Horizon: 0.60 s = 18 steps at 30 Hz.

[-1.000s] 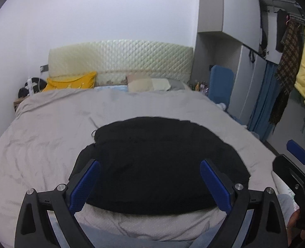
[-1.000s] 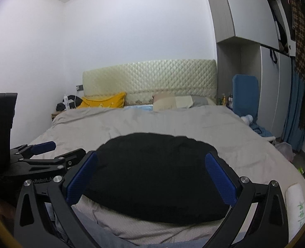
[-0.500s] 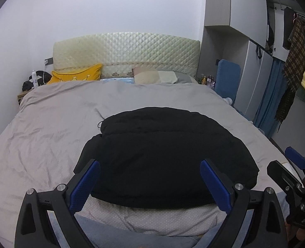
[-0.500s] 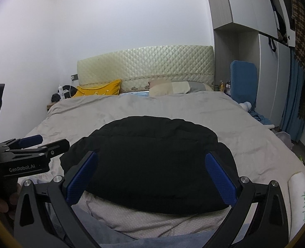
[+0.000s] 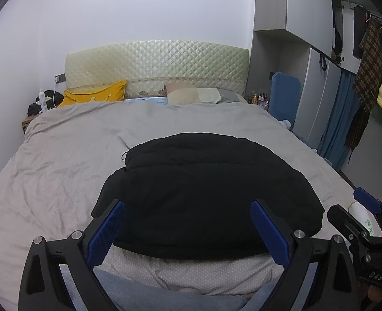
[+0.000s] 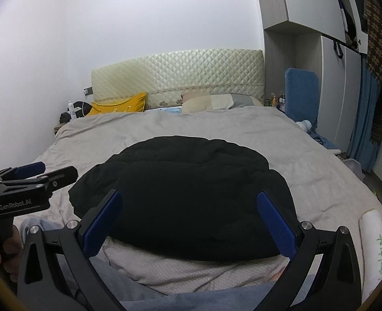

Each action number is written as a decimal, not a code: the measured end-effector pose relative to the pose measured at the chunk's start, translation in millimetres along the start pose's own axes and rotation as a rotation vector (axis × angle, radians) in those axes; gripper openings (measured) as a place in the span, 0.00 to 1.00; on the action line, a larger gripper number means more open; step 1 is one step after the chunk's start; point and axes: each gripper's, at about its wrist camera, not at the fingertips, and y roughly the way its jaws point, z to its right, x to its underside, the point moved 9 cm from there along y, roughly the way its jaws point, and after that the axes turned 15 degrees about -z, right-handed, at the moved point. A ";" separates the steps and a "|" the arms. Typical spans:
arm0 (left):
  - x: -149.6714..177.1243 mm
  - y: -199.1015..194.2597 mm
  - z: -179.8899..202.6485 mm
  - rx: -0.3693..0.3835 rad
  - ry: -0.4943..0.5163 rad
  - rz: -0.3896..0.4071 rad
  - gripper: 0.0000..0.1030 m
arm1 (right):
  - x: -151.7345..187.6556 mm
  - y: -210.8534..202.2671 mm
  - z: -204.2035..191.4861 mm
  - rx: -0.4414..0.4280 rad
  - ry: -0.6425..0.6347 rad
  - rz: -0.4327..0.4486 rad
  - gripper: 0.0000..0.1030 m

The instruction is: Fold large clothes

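A black padded garment [image 5: 206, 191] lies folded in a thick bundle on the grey bed cover [image 5: 69, 155], near the bed's foot. It also shows in the right wrist view [image 6: 185, 194]. My left gripper [image 5: 188, 230] is open and empty, held above the garment's near edge. My right gripper [image 6: 188, 220] is open and empty too, held over the same near edge. Each gripper shows at the side of the other's view, the right one [image 5: 367, 223] and the left one [image 6: 27, 181].
A yellow pillow [image 5: 95, 96] and a beige pillow [image 5: 193, 96] lie by the quilted headboard [image 5: 157, 64]. A white roll [image 6: 374, 243] lies at the bed's right edge. A wardrobe and hanging clothes [image 5: 372, 72] stand at the right. A blue-grey cloth [image 5: 165, 298] lies under the grippers.
Both grippers have risen and pulled back a little, so more of the bed and garment shows. The garment has not moved. Both stay open.
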 end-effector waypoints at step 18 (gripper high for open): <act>4.6 1.5 5.0 -0.006 0.019 -0.007 0.95 | 0.8 -0.9 4.1 0.022 0.012 0.000 1.00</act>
